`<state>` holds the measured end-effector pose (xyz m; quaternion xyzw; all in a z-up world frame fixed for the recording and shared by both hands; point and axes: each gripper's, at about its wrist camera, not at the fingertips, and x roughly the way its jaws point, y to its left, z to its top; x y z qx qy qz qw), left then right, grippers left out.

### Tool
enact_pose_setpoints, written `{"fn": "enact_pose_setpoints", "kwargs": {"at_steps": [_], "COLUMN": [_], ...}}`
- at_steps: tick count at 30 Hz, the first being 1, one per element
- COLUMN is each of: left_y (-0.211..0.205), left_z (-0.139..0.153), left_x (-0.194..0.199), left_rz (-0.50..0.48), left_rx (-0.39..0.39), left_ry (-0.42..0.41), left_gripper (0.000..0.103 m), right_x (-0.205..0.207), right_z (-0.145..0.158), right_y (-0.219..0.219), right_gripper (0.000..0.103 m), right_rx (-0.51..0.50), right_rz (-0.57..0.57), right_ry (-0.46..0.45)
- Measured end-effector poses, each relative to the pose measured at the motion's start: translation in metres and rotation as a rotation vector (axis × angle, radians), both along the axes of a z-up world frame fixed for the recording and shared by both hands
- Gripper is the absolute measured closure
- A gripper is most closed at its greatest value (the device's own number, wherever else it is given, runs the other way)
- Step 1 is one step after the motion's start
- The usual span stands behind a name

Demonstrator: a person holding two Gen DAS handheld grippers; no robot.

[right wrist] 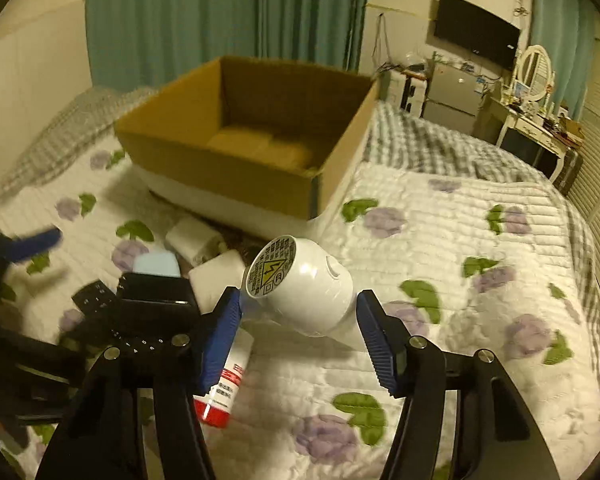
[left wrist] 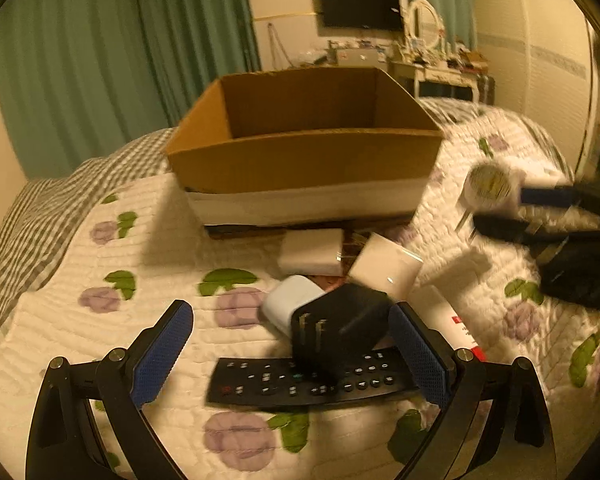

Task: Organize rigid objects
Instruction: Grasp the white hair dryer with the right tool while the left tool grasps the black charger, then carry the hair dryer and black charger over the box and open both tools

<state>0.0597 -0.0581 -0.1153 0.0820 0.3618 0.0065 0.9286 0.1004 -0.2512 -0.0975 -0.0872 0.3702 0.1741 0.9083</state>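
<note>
An open cardboard box (left wrist: 300, 160) (right wrist: 236, 168) stands on the flowered quilt. In front of it lie white chargers (left wrist: 312, 252), a white cube (left wrist: 384, 268), a black plug adapter (left wrist: 340, 328) (right wrist: 156, 304), a pale blue block (left wrist: 288, 304) and a black remote (left wrist: 308, 384). My left gripper (left wrist: 292, 356) is open, its pads on either side of the black adapter and the remote. My right gripper (right wrist: 296, 328) is shut on a white cylindrical device (right wrist: 304, 288) with a warning label, held off the quilt; it also shows in the left wrist view (left wrist: 492, 188).
A white tube with a red end (right wrist: 224, 380) (left wrist: 452, 320) lies on the quilt beside the pile. A grey checked blanket (right wrist: 440, 144) covers the far bed. A dresser with mirror (right wrist: 536, 92), a wall TV (left wrist: 360, 6) and teal curtains (left wrist: 100, 60) stand beyond.
</note>
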Motion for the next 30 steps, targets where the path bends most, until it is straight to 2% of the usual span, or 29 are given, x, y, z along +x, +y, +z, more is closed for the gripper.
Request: {"fn": "enact_pose_setpoints", "kwargs": {"at_steps": [3,5,7,9,13,15,19,22,26,30], "left_y": [-0.006,-0.006,-0.006,-0.008,-0.012,-0.013,-0.013,-0.018,-0.017,-0.014], "left_z": [-0.015,-0.024,-0.028,-0.034,-0.030,-0.024,-0.010,0.010,0.042,0.072], "left_x": [0.015,0.026,0.032,0.035,0.027,0.019,0.000,-0.016,-0.025,-0.029], "left_rz": [-0.018,-0.032,-0.046,-0.095,-0.114,-0.100,-0.078,-0.073,-0.072,-0.061], "left_rx": [0.026,0.013,0.001,-0.038,-0.013,-0.015,-0.042,-0.047,-0.077,-0.070], "left_ry": [0.048,0.087,0.112,0.151,0.149,0.144,0.132,0.069,0.004,-0.061], "left_gripper": [0.005,0.008,0.017,0.042,0.048,0.057,0.060,0.062,0.064,0.064], "right_x": [-0.006,-0.009,-0.007,-0.006,-0.005,-0.007,-0.012,-0.018,-0.028,-0.035], "right_z": [0.012,0.017,0.017,0.016,0.015,0.015,0.020,0.027,0.040,0.058], "right_y": [-0.014,-0.020,-0.025,-0.027,-0.028,-0.029,-0.028,-0.026,-0.022,-0.022], "right_gripper": [0.044,0.044,0.044,0.044,0.044,0.044,0.044,0.044,0.044,0.044], "right_rx": [0.051,0.080,0.114,0.131,0.148,0.148,0.142,0.132,0.115,0.123], "right_rz": [-0.007,-0.013,-0.010,-0.008,0.002,0.002,-0.002,0.000,0.000,0.005], "right_ry": [-0.018,-0.010,0.010,0.025,0.035,0.033,0.018,0.000,-0.035,-0.065]}}
